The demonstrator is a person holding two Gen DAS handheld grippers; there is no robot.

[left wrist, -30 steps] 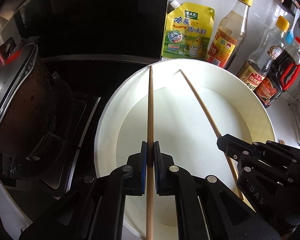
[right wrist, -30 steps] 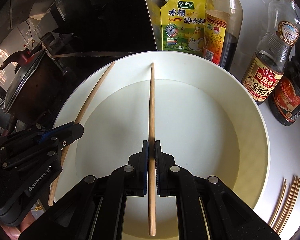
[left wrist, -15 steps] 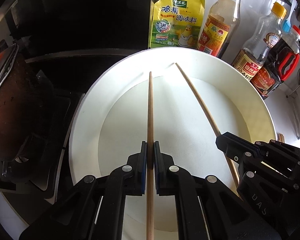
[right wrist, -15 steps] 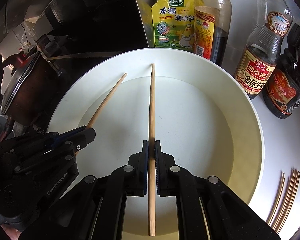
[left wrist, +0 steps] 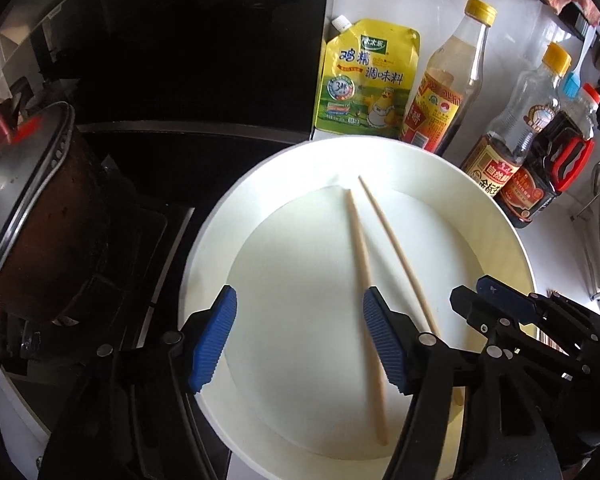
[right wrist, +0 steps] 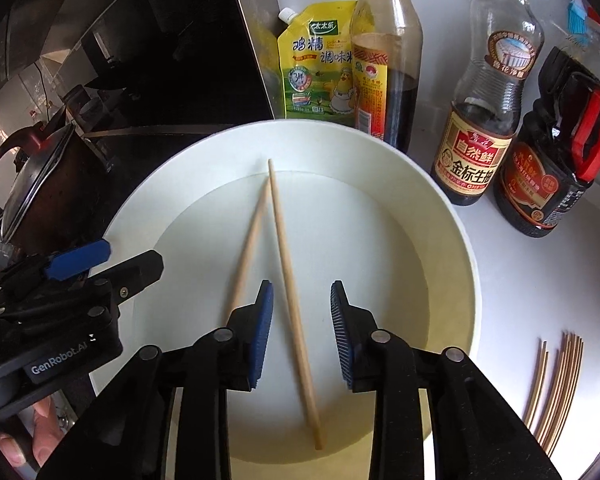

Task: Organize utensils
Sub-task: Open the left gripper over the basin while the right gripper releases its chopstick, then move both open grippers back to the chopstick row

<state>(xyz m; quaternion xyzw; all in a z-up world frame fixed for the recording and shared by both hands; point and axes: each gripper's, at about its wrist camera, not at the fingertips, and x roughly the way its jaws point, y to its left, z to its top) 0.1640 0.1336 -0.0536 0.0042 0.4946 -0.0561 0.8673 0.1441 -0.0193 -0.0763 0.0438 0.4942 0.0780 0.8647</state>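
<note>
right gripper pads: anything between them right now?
Yes: in the right wrist view one chopstick lies in the white bowl between the just-opened right gripper pads, untouched. The second chopstick lies outside them.

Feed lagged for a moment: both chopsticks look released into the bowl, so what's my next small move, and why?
Probably lift both tongs clear of the white bowl. Left tongs and right tongs have just been opening, pads off the wood. The two chopsticks lie loose on the bowl's floor, tips nearly meeting. More sticks lie on the counter at right.
</note>
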